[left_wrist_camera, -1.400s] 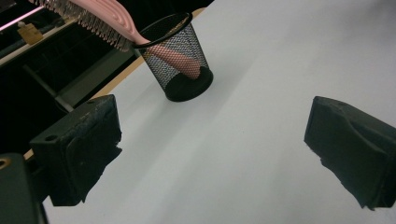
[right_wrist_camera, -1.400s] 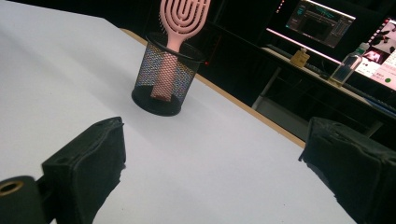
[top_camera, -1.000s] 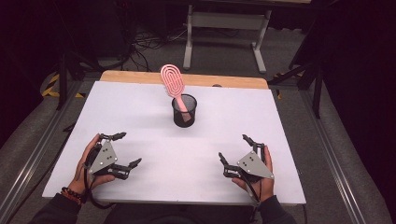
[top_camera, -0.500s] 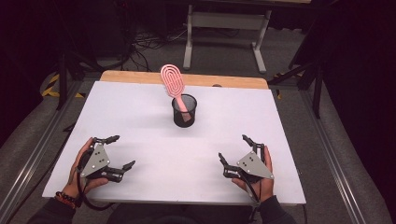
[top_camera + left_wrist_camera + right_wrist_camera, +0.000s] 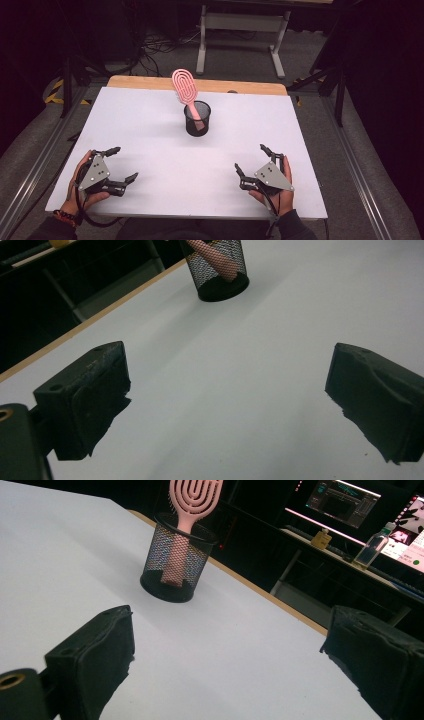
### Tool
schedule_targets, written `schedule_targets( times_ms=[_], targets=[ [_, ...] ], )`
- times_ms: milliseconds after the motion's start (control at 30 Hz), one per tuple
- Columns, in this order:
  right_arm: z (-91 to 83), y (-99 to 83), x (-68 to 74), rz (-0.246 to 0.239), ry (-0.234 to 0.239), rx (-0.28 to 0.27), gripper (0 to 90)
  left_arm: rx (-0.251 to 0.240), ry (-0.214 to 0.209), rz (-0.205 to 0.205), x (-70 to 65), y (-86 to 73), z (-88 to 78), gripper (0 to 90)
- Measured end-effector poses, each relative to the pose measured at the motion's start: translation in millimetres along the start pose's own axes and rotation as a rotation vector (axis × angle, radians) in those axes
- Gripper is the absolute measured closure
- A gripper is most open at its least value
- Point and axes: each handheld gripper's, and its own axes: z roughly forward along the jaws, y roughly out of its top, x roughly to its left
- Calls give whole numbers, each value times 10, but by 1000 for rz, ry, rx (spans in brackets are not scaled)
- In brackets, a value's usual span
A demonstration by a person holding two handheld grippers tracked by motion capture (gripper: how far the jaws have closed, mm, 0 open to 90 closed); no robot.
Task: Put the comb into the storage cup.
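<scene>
Your 2 grippers, left gripper (image 5: 119,165) and right gripper (image 5: 256,163), sit released at frame bottom; the hairbrush (image 5: 186,91) stands handle-down in the cup (image 5: 197,122) at upper centre, about equally far.

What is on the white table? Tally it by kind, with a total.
Pink hairbrush: 1
Black mesh cup: 1
Hand-held gripper: 2, the left hand-held gripper and the right hand-held gripper, both open
Total: 4

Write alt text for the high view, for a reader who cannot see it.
A pink plastic hairbrush stands handle-down in a black wire-mesh cup on a white table. At the near edge, the left gripper and the right gripper, each held in a hand, rest open and empty.
</scene>
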Motion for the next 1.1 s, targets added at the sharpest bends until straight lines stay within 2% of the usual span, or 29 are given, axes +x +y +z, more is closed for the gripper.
schedule_targets(
  times_ms=[67, 100, 167, 333, 500, 833, 1100],
  targets=[
    [2, -3, 1, -3, 2, 3, 61, -1, 1, -7, 2, -12, -5, 47],
    [5, -2, 3, -3, 5, 2, 61, 0, -10, -45, 4, -47, -10, 46],
    [5, 7, 10, -8, 6, 3, 60, 9, -3, -37, 6, -66, -17, 45],
    [-7, 16, 4, -11, 5, -6, 60, 5, -8, -57, 3, -67, -11, 45],
    [-11, 12, 7, -17, 3, -4, 61, -4, -7, -44, 2, -53, -2, 45],
    [-21, 46, 42, -34, -1, -7, 61, -10, -2, -42, 14, -62, -28, 45],
    [-16, 30, 18, -31, -6, -5, 61, 0, -8, -48, 10, -67, -7, 45]
  ],
)
